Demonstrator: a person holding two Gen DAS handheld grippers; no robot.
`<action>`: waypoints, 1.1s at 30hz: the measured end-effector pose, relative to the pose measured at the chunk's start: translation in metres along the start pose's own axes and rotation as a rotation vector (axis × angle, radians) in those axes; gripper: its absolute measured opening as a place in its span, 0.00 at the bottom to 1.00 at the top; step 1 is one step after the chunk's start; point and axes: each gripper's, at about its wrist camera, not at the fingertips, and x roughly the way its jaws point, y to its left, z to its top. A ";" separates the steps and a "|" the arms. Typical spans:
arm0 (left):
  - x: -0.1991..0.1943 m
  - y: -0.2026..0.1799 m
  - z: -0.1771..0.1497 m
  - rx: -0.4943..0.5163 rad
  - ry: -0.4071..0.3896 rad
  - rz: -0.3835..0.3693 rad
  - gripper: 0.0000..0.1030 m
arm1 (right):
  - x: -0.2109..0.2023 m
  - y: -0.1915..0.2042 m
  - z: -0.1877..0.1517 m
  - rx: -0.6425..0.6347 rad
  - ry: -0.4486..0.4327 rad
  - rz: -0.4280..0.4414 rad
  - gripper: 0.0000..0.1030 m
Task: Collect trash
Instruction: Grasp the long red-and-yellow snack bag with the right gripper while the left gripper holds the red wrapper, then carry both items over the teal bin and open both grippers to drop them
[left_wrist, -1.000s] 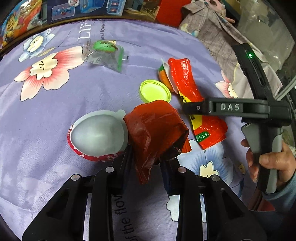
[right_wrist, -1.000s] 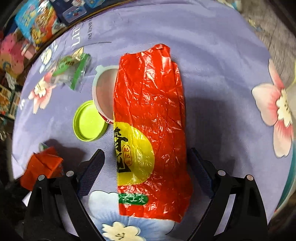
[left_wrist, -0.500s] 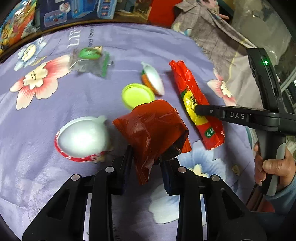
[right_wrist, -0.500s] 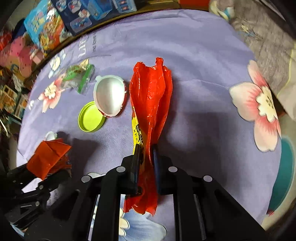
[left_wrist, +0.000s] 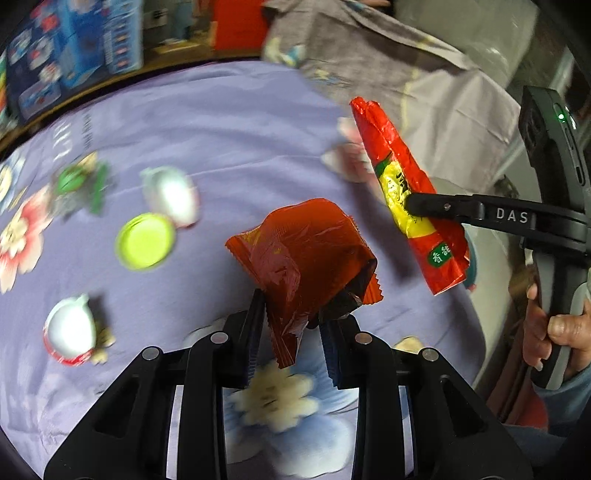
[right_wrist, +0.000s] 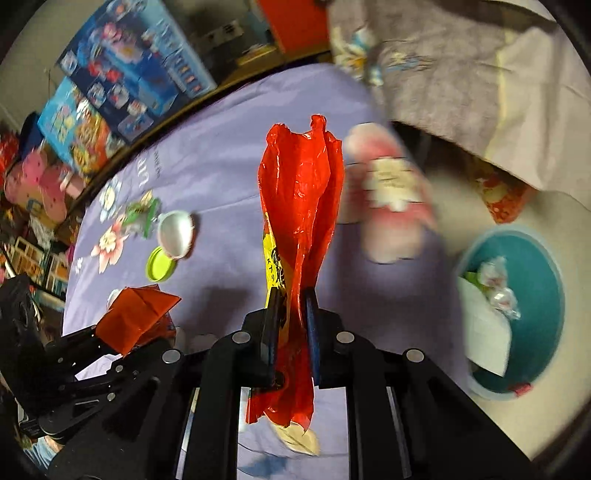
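The long red and yellow crinkled plastic wrapper (right_wrist: 299, 206) is pinched near its lower end by the right gripper (right_wrist: 290, 314), its long axis pointing away along the fingers, above the right edge of the purple flowered bedcover (right_wrist: 221, 155). The round teal bin (right_wrist: 550, 295), which seems to hold paper scraps already, lies to the right of this gripper, beyond that edge, so the right hand is nearer. The left gripper (left_wrist: 291, 332) is clamped on a dark red folded foil wrapper (left_wrist: 306, 251), further left.
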 end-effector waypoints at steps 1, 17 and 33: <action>0.003 -0.010 0.004 0.018 0.004 -0.007 0.29 | -0.007 -0.011 -0.001 0.017 -0.010 -0.005 0.13; 0.073 -0.162 0.050 0.265 0.098 -0.136 0.29 | -0.070 -0.194 -0.040 0.309 -0.086 -0.118 0.18; 0.134 -0.230 0.069 0.340 0.185 -0.150 0.30 | -0.042 -0.266 -0.058 0.451 -0.036 -0.075 0.59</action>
